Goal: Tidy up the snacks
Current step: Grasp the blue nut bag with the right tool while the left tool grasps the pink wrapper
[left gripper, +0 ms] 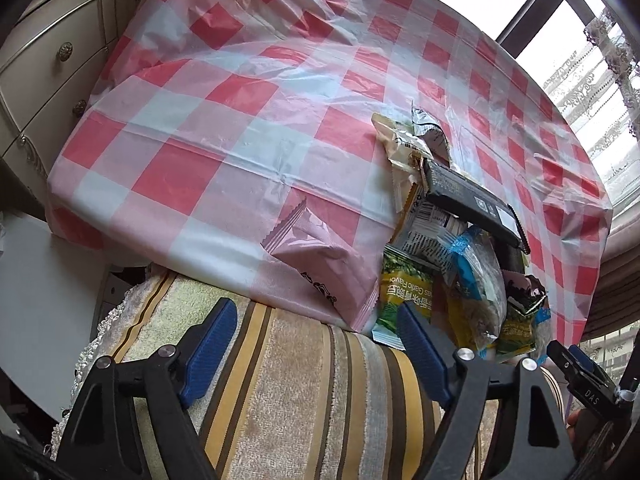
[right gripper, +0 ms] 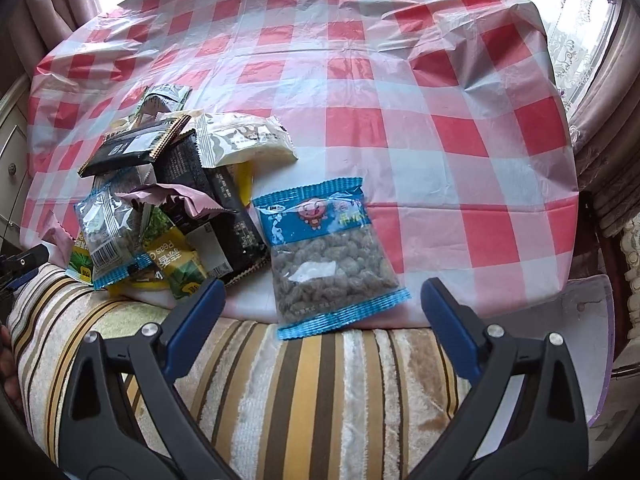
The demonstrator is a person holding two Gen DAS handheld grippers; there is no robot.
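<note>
Left wrist view: left gripper (left gripper: 316,338) wide open, empty, blue ribbed pads, black frame. It hangs over a striped plush cushion (left gripper: 280,380), beige/gold/brown bands. Ahead, bench (left gripper: 240,100) draped in a crinkly red-white check plastic cloth. Pink pack (left gripper: 320,264), matte, zigzag-sealed ends, lies at the near bench edge, overhanging toward the cushion, between the fingers' line of sight. Snack pile (left gripper: 452,240) to its right: glossy green pea packs (left gripper: 400,296), a clear blue-trimmed bag, a flat black bar pack (left gripper: 472,196) on top, a cream wrapper (left gripper: 400,140) behind. Part of the right gripper (left gripper: 580,372) shows at the lower right. Cream cabinet (left gripper: 52,60) with metal knobs at left.

Right wrist view: right gripper (right gripper: 322,312) wide open, empty. Raisin bag (right gripper: 332,256), clear film with blue printed top and blue crimped bottom, lumpy dark contents, lies flat alone at the near bench edge, bottom seal hanging over onto the cushion, between the two fingers but not touched. Pile just left of it, nearly touching: black packs, cream wrapper, pink wrapper, green pea packs, second clear bag (right gripper: 108,236) with barcode. Curtains (right gripper: 600,140) at right.
</note>
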